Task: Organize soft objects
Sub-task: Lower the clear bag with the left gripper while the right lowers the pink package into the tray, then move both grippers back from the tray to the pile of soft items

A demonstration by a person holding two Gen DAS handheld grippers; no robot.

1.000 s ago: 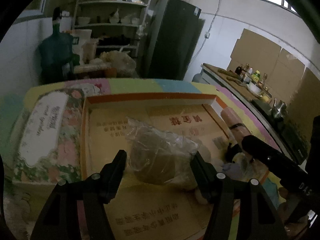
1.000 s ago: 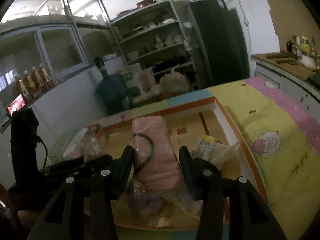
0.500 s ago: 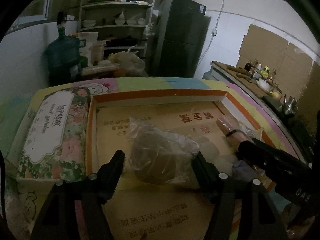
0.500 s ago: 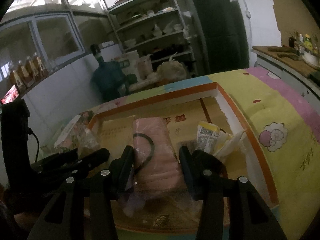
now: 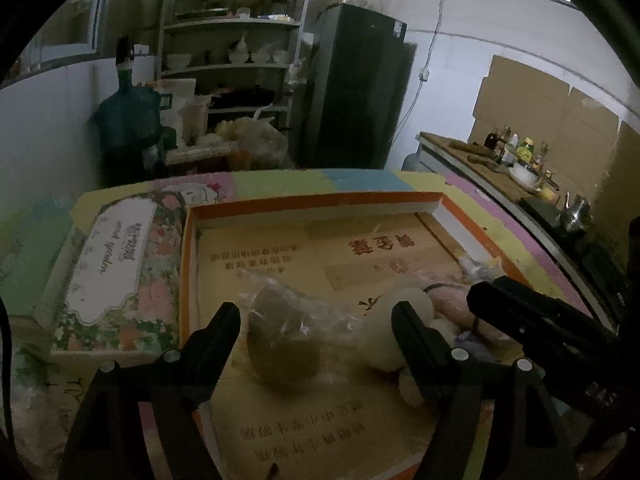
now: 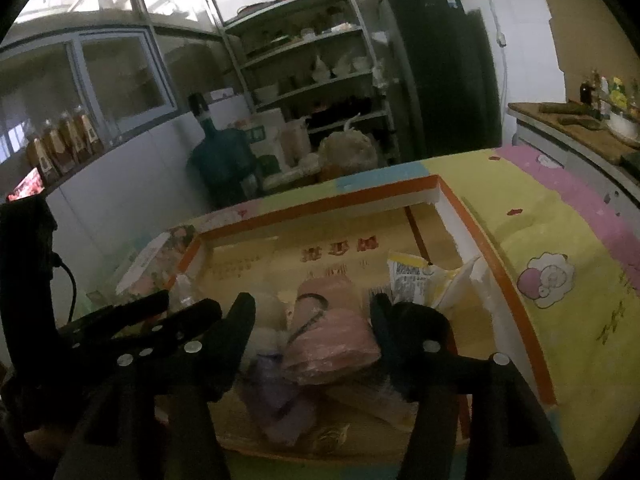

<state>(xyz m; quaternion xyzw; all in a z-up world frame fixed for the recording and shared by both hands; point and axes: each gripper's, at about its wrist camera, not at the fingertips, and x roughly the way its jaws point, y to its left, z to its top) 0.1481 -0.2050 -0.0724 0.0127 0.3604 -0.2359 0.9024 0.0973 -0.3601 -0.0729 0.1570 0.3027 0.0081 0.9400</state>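
Note:
A shallow orange-rimmed cardboard box (image 5: 316, 201) lies on the table and holds the soft things. A clear bag with a brown lump (image 5: 282, 338) lies between the fingers of my open left gripper (image 5: 316, 322), apart from both. A white plush piece (image 5: 394, 330) sits by its right finger. My right gripper (image 6: 312, 314) is open around a pink rolled cloth with a black band (image 6: 334, 334), which also shows in the left wrist view (image 5: 452, 300). A purple soft item (image 6: 276, 392) lies below the roll. A yellow-white packet (image 6: 420, 278) lies at the box's right wall.
A floral book-like box (image 5: 112, 264) lies left of the cardboard box. The table has a pastel cartoon cover (image 6: 560, 248). Behind stand a shelf (image 5: 236, 60), a dark fridge (image 5: 356, 88), a water jug (image 5: 128, 120) and a counter with bottles (image 5: 512, 156).
Both grippers have pulled back and lifted a little, so more of the box shows. The white plush piece has come into the left wrist view. Both grippers stay open.

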